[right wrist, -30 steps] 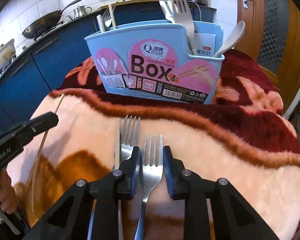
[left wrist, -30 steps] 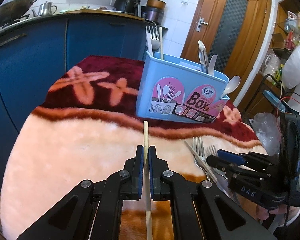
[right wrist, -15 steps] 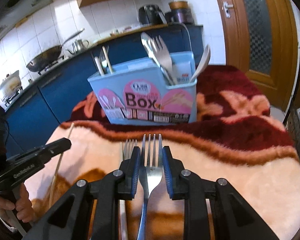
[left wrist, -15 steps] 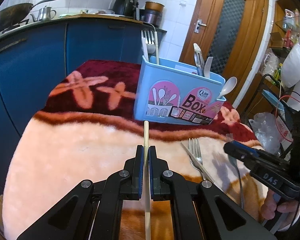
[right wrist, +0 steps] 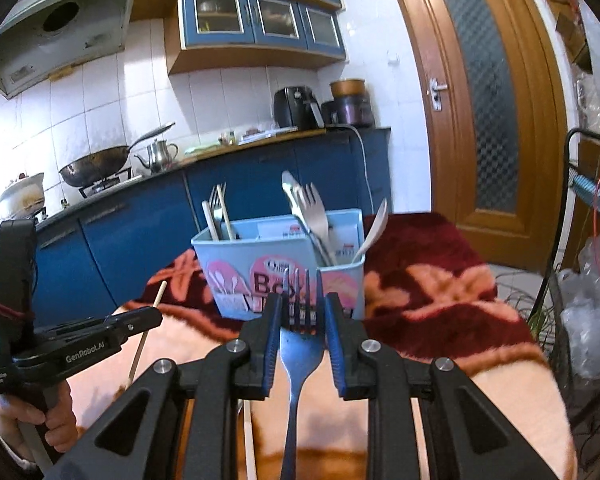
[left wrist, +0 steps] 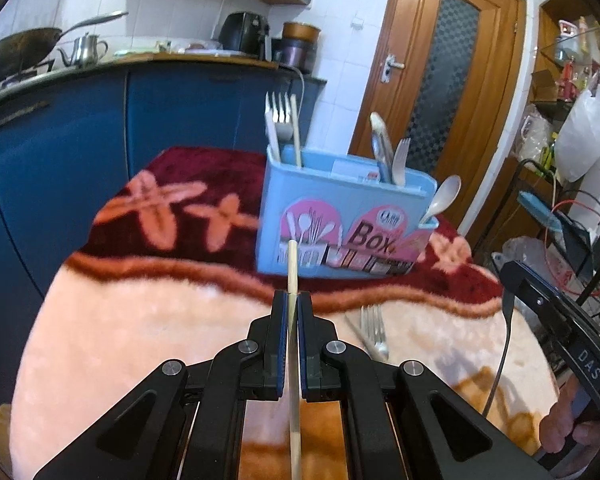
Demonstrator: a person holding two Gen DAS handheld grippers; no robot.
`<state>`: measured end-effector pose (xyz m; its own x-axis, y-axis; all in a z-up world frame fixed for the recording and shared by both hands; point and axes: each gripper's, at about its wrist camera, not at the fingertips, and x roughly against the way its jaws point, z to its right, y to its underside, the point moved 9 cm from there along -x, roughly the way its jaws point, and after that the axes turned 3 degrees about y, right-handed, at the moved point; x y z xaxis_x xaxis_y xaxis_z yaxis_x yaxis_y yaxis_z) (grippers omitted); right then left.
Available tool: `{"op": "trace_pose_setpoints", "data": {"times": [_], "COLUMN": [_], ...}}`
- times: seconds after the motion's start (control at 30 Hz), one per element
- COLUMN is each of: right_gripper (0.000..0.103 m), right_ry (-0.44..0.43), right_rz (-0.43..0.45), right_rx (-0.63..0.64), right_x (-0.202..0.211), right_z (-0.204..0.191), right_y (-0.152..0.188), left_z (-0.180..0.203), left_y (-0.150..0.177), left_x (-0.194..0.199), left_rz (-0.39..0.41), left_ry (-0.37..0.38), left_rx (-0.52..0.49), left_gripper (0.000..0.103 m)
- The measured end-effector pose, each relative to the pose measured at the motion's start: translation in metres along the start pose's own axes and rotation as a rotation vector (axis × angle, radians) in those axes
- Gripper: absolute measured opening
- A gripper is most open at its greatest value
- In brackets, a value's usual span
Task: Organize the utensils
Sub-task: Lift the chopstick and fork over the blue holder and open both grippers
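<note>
Left wrist view: left tool (left wrist: 292, 300) is clamped on a chopstick (left wrist: 292, 268), long axis straight up the frame, tip pointing at the box (left wrist: 344, 216) at frame centre. Box is light blue and upright on the dark red part of the blanket (left wrist: 140, 320). Its left compartment holds a fork, a chopstick and a pale flat utensil; the right side holds a fork and what looks like a knife; a white spoon (left wrist: 444, 196) leans out of the small end pocket. One loose fork (left wrist: 374, 330) lies on the peach part of the blanket, lower centre-right, tines toward the box, with a thin stick-like piece just beside it. Right tool's body sits at the right edge, its fork's handle hanging below it.

Right wrist view: right tool (right wrist: 302, 312) grips a fork (right wrist: 300, 344) by the head, handle running down the frame, tines up toward the box (right wrist: 280, 264). Left tool (right wrist: 152, 314) at lower left, chopstick (right wrist: 146, 336) tilted, tip up-right, hand (right wrist: 40, 420) below.

Room: blue cabinets, wok (right wrist: 96, 162) and kettle on the counter (right wrist: 260, 138) upper left, wooden door (right wrist: 484, 112) upper right.
</note>
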<state>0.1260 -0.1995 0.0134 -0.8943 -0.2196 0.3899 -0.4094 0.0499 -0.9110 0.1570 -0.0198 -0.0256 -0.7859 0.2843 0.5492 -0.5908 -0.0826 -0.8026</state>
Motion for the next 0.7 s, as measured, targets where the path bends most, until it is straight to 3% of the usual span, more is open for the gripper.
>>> {"op": "trace_pose_setpoints", "data": {"times": [0.37,0.7], "right_gripper": [0.024,0.024], "right_ry": [0.032,0.048], "right_rz": [0.055,0.081], "right_rx": [0.015,-0.009], "right_x": [0.000,-0.005], "right_z": [0.004,0.011], "right_y": [-0.015,-0.026], "left_z": [0.022,0.028], "left_y": [-0.049,-0.122], "left_x": [0.007,0.007], "left_rz": [0.110,0.279], "left_ry": [0.037,0.096], "left_rx": [-0.059,-0.050], "left_gripper": [0.005,0.005]}}
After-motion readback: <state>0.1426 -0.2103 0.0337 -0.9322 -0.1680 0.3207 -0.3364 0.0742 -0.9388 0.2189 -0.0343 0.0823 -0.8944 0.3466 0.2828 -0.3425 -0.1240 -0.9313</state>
